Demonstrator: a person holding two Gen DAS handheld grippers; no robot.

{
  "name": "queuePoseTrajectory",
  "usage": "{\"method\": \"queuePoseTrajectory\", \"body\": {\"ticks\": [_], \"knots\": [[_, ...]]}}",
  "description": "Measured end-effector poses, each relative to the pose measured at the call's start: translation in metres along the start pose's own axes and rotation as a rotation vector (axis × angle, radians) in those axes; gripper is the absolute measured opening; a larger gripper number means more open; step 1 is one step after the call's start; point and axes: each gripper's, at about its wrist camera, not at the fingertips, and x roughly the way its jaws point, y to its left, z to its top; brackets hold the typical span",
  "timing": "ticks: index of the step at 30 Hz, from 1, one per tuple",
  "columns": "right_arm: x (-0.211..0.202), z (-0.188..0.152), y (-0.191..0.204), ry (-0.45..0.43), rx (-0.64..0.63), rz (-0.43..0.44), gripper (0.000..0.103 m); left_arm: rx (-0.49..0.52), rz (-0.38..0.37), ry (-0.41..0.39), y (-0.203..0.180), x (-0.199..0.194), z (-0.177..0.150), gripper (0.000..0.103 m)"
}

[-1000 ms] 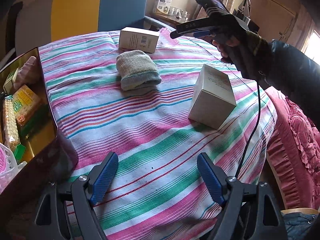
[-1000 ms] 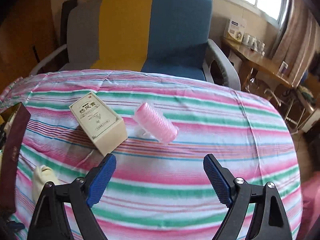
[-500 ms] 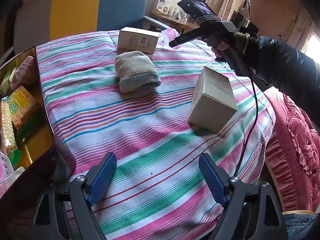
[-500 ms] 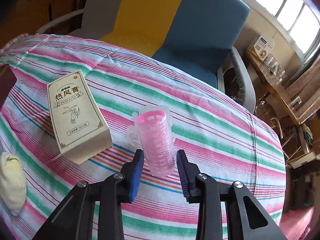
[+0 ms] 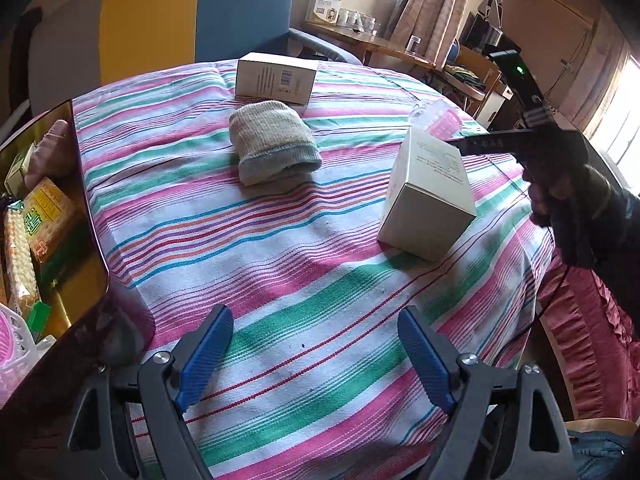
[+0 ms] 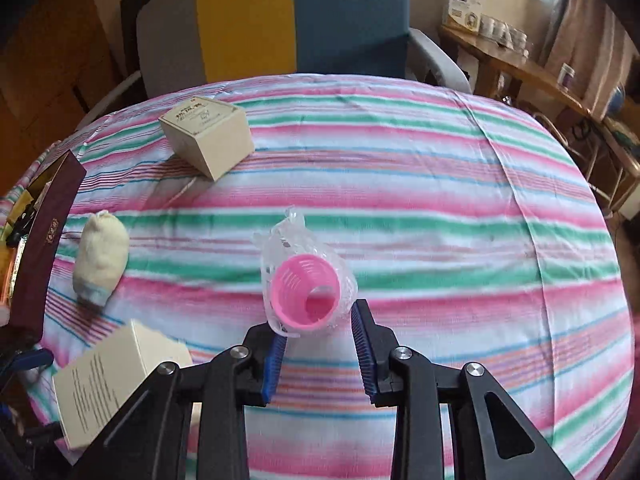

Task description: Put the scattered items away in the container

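Observation:
My right gripper (image 6: 320, 330) is shut on a pink ribbed roller in clear plastic wrap (image 6: 306, 294), whose open end faces the camera. In the left wrist view that wrapped roller (image 5: 440, 120) shows just behind a cream box (image 5: 428, 196), with the right gripper (image 5: 492, 144) held by a gloved hand. A rolled sock (image 5: 272, 148) and a second box (image 5: 276, 78) lie further back on the striped cloth. The dark container (image 5: 86, 216) stands at the left, holding snack packs. My left gripper (image 5: 312, 332) hangs open over bare cloth with nothing between its fingers.
The striped tablecloth (image 6: 440, 184) covers a round table. A yellow and blue chair (image 6: 304, 20) stands behind the table, and a wooden side table with cups (image 6: 504, 40) stands at the back right. A pink ruffled cushion (image 5: 592, 340) lies off the table's right edge.
My right gripper closed on the wrapped pink roller and carried it away from the far box toward the nearer cream box. My left gripper stayed where it was, open.

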Motion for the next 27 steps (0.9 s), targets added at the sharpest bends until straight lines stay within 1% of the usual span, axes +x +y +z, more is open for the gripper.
{"method": "queuePoseTrajectory", "body": {"ticks": [2,5,7,10,11,12,14,19,21,24,27], "knots": [[-0.007,-0.020,-0.006,0.006,0.047,0.012,0.028,0.001,-0.008,-0.001,-0.002,-0.002,0.003,0.086],[-0.018,-0.045,-0.014,-0.004,0.116,0.037,0.028,0.042,-0.019,-0.025,-0.012,-0.010,0.009,0.086],[-0.026,-0.056,-0.020,-0.019,0.165,0.058,0.028,0.072,-0.028,-0.037,-0.020,-0.015,0.015,0.086],[-0.034,-0.069,-0.023,-0.040,0.204,0.075,0.029,0.113,-0.039,-0.049,-0.032,-0.016,0.028,0.086],[-0.037,-0.073,-0.022,-0.045,0.213,0.079,0.032,0.125,-0.040,-0.050,-0.036,-0.014,0.033,0.086],[-0.039,-0.076,-0.021,-0.049,0.222,0.083,0.037,0.138,-0.040,-0.051,-0.040,-0.012,0.038,0.086],[-0.041,-0.083,-0.017,-0.061,0.235,0.090,0.045,0.166,-0.044,-0.046,-0.047,-0.009,0.046,0.086],[-0.042,-0.093,-0.016,-0.102,0.281,0.118,0.053,0.233,-0.041,-0.025,-0.064,0.002,0.060,0.086],[-0.042,-0.093,-0.017,-0.117,0.305,0.144,0.062,0.250,-0.044,-0.013,-0.069,0.009,0.063,0.086],[-0.041,-0.094,-0.015,-0.135,0.307,0.159,0.069,0.260,-0.048,0.016,-0.071,0.021,0.068,0.086],[-0.041,-0.096,-0.014,-0.155,0.310,0.175,0.074,0.249,-0.049,0.045,-0.071,0.034,0.070,0.082]]}}
